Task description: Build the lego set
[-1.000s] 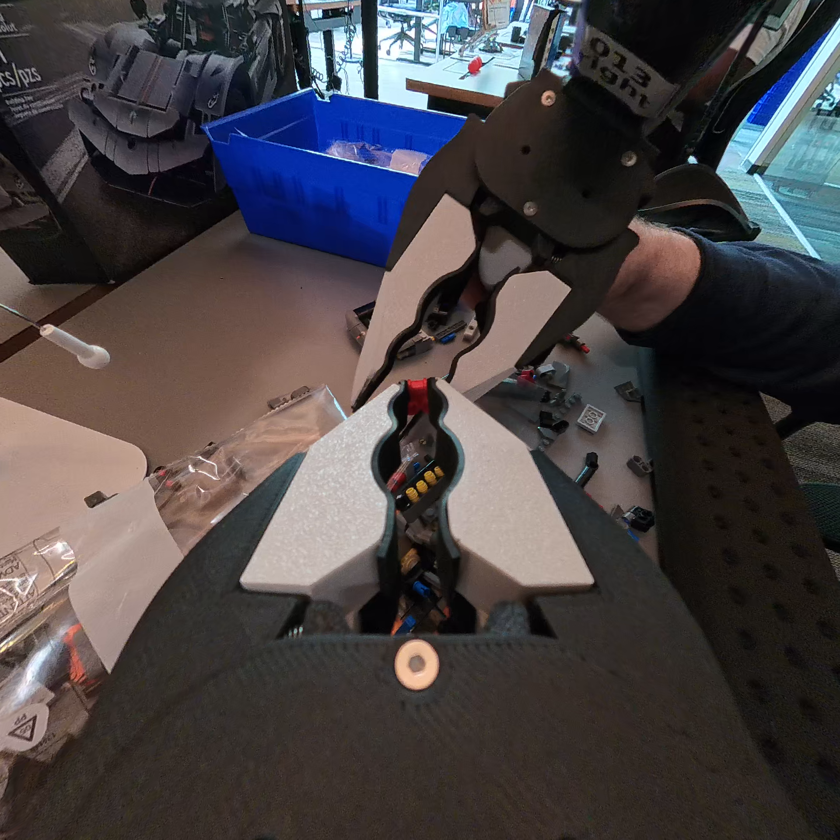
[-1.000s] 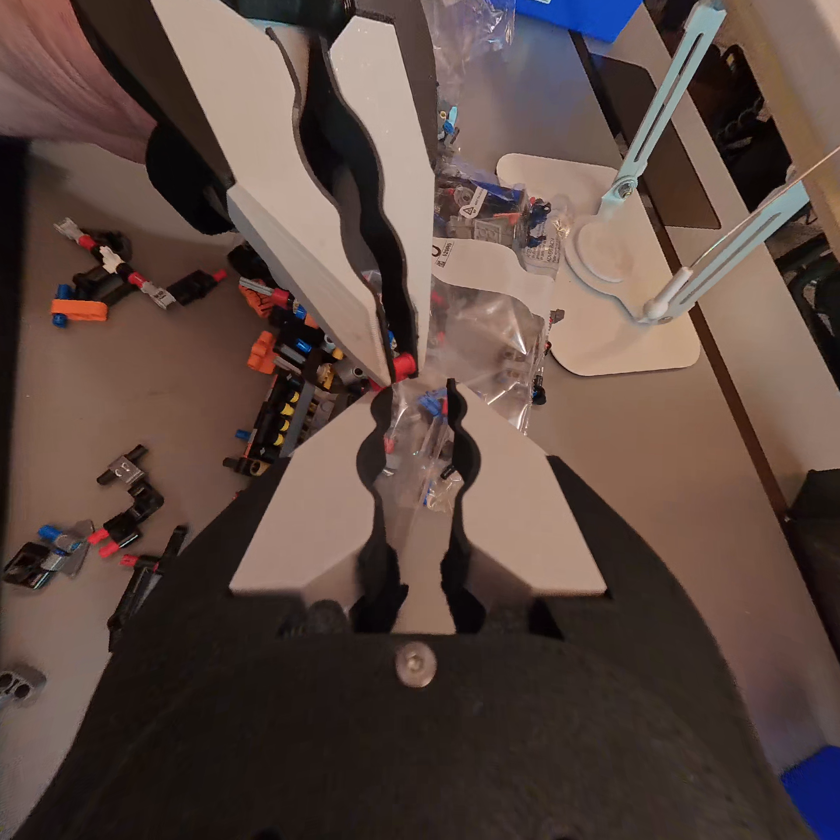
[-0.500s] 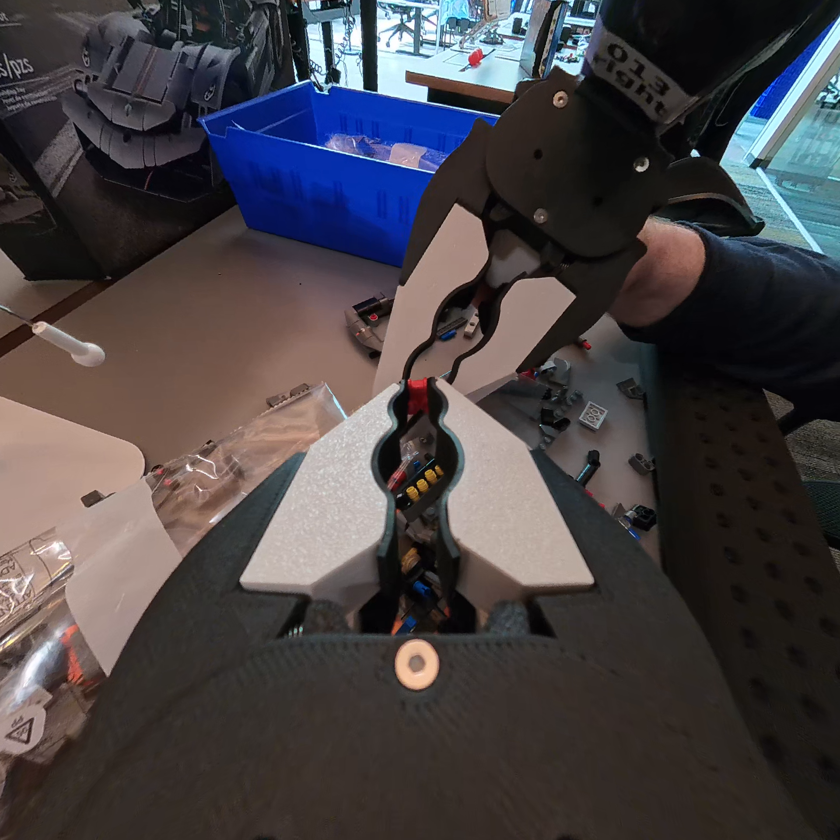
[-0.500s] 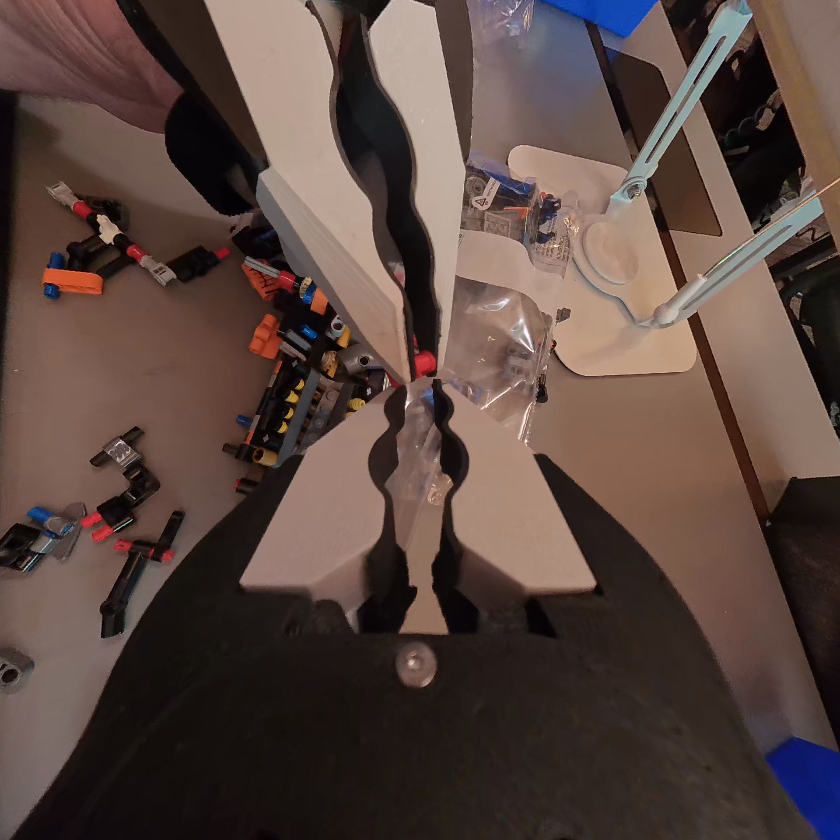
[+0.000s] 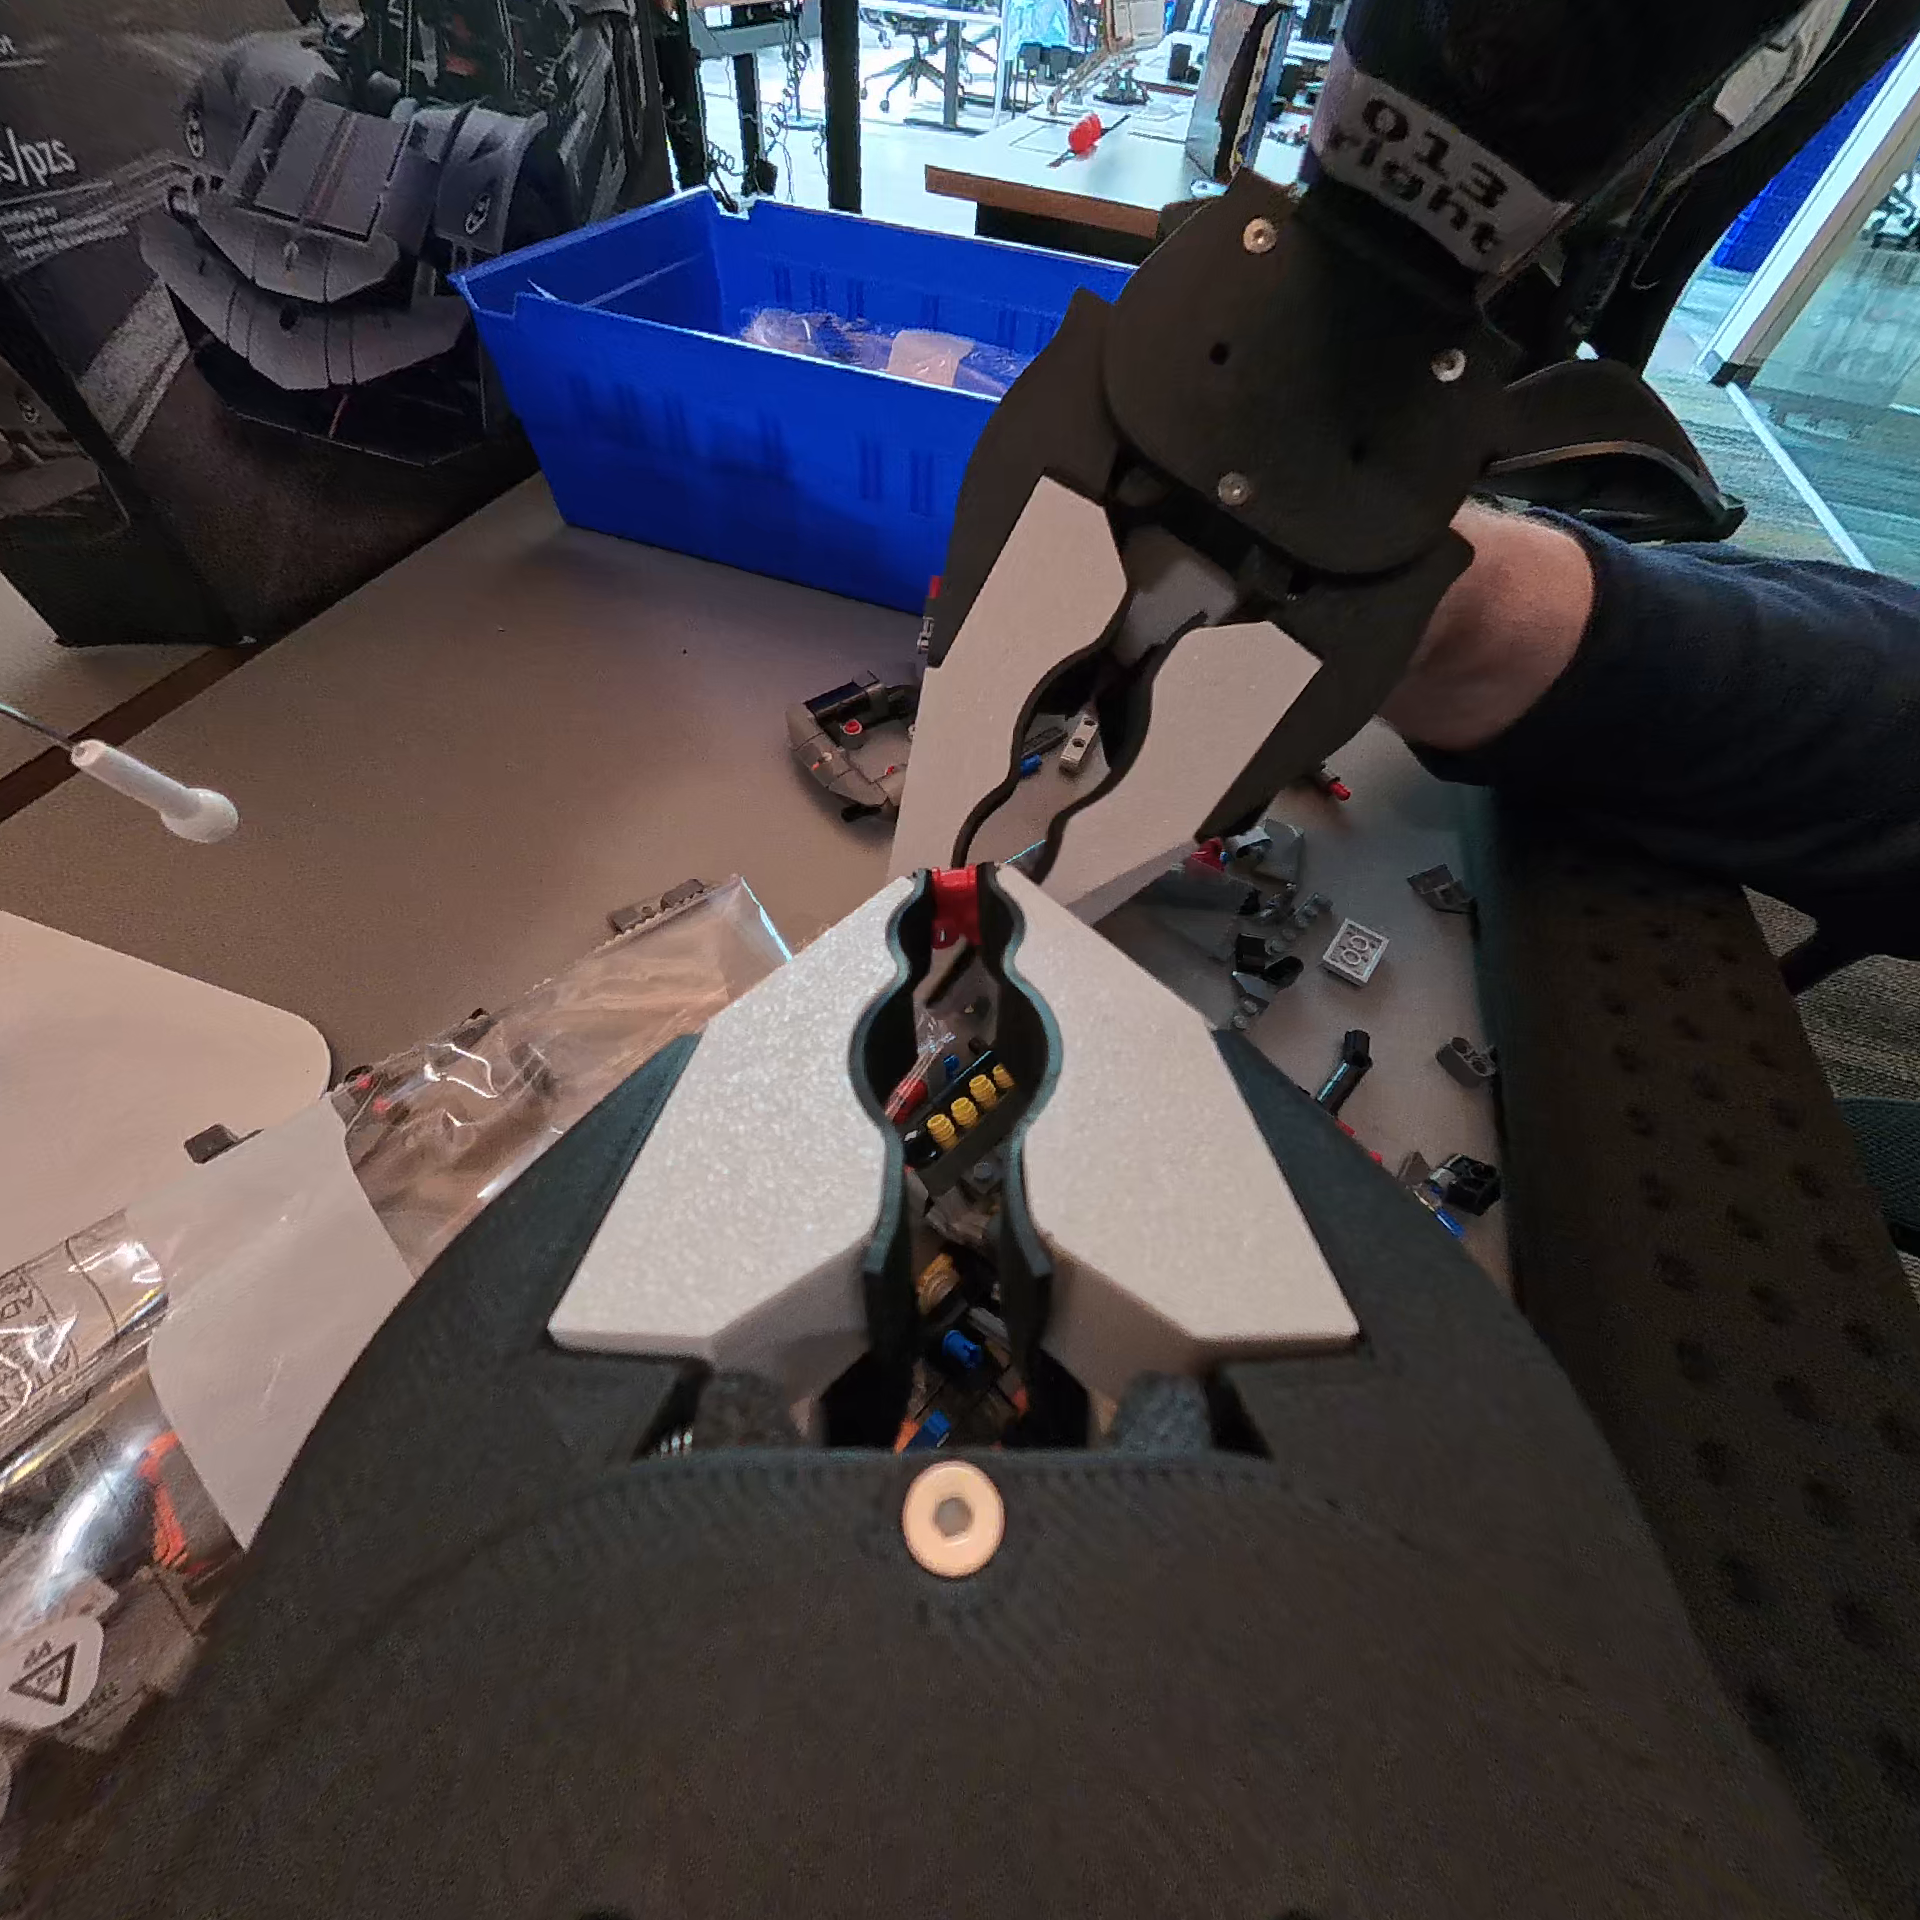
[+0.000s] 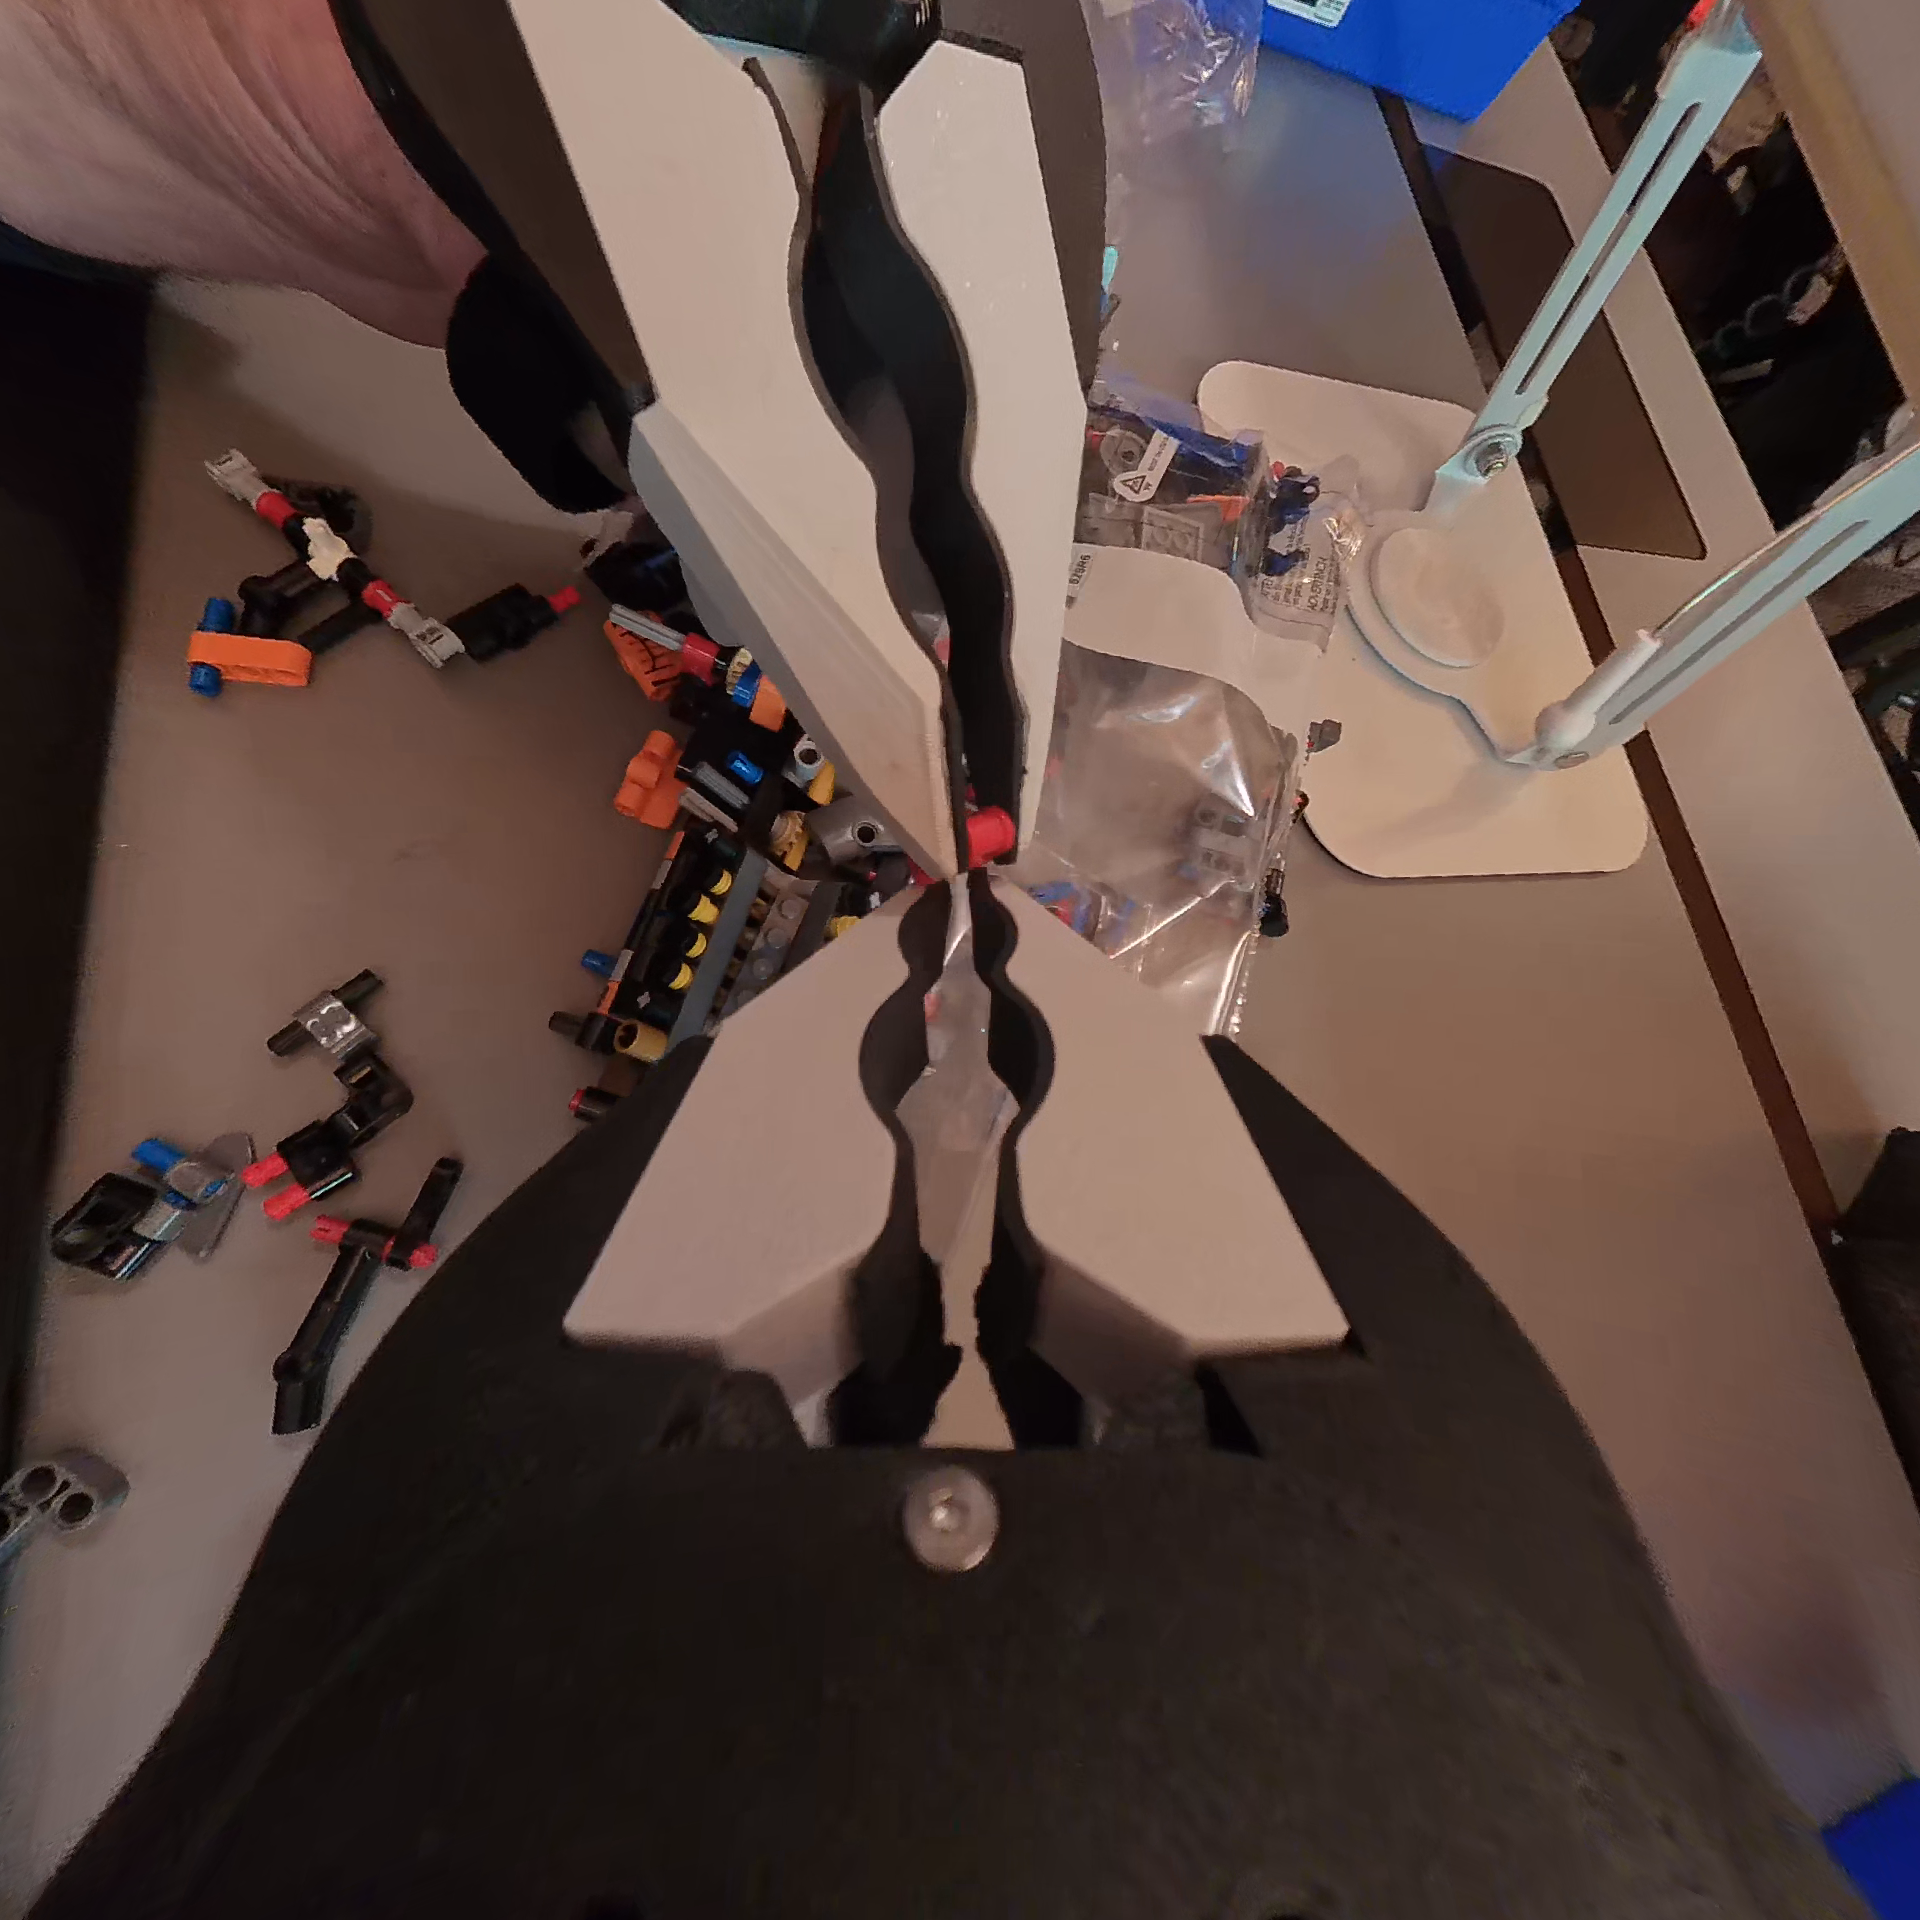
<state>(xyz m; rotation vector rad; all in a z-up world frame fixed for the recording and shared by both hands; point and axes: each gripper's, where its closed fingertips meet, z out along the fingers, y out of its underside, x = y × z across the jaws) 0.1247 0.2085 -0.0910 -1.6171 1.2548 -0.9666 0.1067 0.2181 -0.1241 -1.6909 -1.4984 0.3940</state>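
red pin (image 5: 954,906), pinched between left gripper (image 5: 956,896) fingers

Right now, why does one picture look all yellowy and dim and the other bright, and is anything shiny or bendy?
Left wrist view: cool daylight from the windows behind, so the blue plastic bin looks vivid. Right wrist view: warmer, dimmer, with the grey table tinted brownish. Glare: bright streaks on the clear plastic bag of pieces. Both views: the wide lens bulges things at the edges.
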